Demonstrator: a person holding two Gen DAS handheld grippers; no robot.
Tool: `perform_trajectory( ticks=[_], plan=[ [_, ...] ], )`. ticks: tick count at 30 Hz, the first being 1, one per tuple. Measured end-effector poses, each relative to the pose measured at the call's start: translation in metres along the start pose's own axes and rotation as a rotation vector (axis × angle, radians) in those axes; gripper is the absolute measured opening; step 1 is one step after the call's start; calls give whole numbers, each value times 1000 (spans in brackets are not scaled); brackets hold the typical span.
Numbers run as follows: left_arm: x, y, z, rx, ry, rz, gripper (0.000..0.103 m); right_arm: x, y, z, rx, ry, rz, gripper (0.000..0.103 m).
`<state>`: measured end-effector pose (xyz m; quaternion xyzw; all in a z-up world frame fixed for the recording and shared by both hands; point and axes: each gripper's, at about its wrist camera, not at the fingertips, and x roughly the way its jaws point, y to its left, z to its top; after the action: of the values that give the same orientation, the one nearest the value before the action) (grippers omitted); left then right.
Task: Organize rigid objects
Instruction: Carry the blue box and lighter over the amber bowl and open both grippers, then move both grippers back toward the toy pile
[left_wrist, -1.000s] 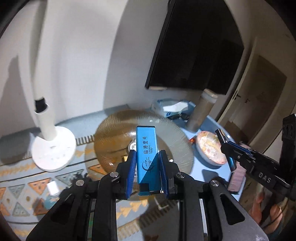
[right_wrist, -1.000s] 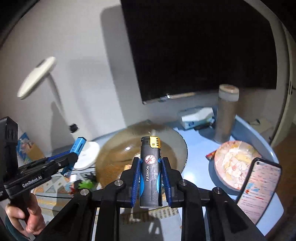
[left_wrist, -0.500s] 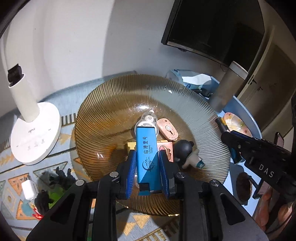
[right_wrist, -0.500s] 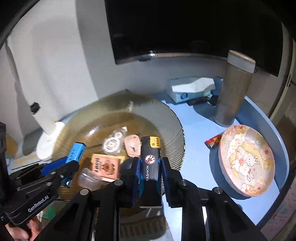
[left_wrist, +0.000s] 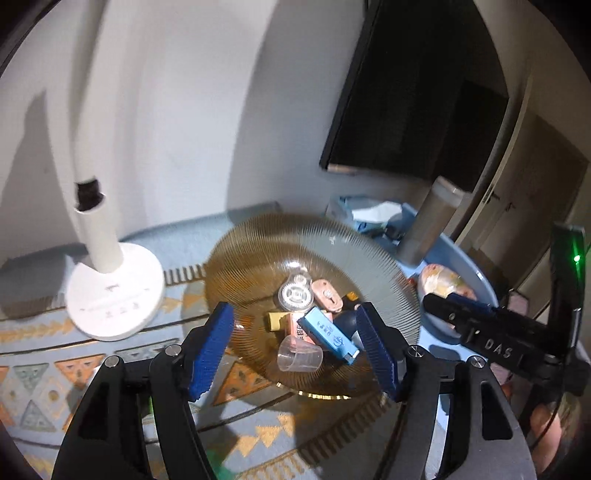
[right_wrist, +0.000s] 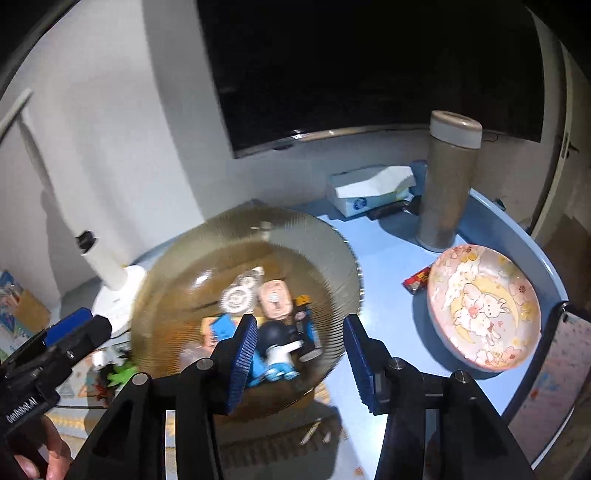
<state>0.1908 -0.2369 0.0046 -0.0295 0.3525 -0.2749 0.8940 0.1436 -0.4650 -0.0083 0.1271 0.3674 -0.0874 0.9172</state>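
A ribbed amber glass dish (left_wrist: 258, 251) (right_wrist: 325, 258) holds several small items. The blue box (left_wrist: 327, 334) lies tilted in it beside a clear cup (left_wrist: 300, 357), a white tape roll (left_wrist: 294, 295) and a pink case (left_wrist: 325, 298). The black lighter (right_wrist: 304, 328) lies in the dish next to a dark round-headed figure (right_wrist: 277, 341). My left gripper (left_wrist: 297, 345) is open and empty above the dish's near side. My right gripper (right_wrist: 301, 360) is open and empty over the dish's right rim.
A white lamp base (left_wrist: 114, 291) stands left of the dish. A tall grey flask (right_wrist: 448, 184), a tissue box (right_wrist: 369, 190) and a pink rabbit plate (right_wrist: 484, 306) sit on the blue table (right_wrist: 384, 258). A phone (right_wrist: 561, 373) lies at the right edge.
Both grippers opened. The blue box left the left gripper and the lighter left the right gripper; both now lie in the dish. Both grippers have pulled back and up.
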Motion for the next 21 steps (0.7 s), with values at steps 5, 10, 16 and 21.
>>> perform_trajectory(
  ticks=[5, 10, 16, 21],
  plan=[
    [-54, 9, 0, 0, -77, 17, 67, -33, 31, -6, -40, -38, 57, 47],
    [-111, 27, -8, 6, -148, 64, 67, -67, 71, -20, -115, -81, 115, 56],
    [-166, 64, -23, -30, -200, 101, 74, -89, 118, -41, -193, -89, 195, 58],
    [-188, 102, -44, -73, -198, 157, 74, -82, 153, -63, -240, -46, 244, 58]
  ],
)
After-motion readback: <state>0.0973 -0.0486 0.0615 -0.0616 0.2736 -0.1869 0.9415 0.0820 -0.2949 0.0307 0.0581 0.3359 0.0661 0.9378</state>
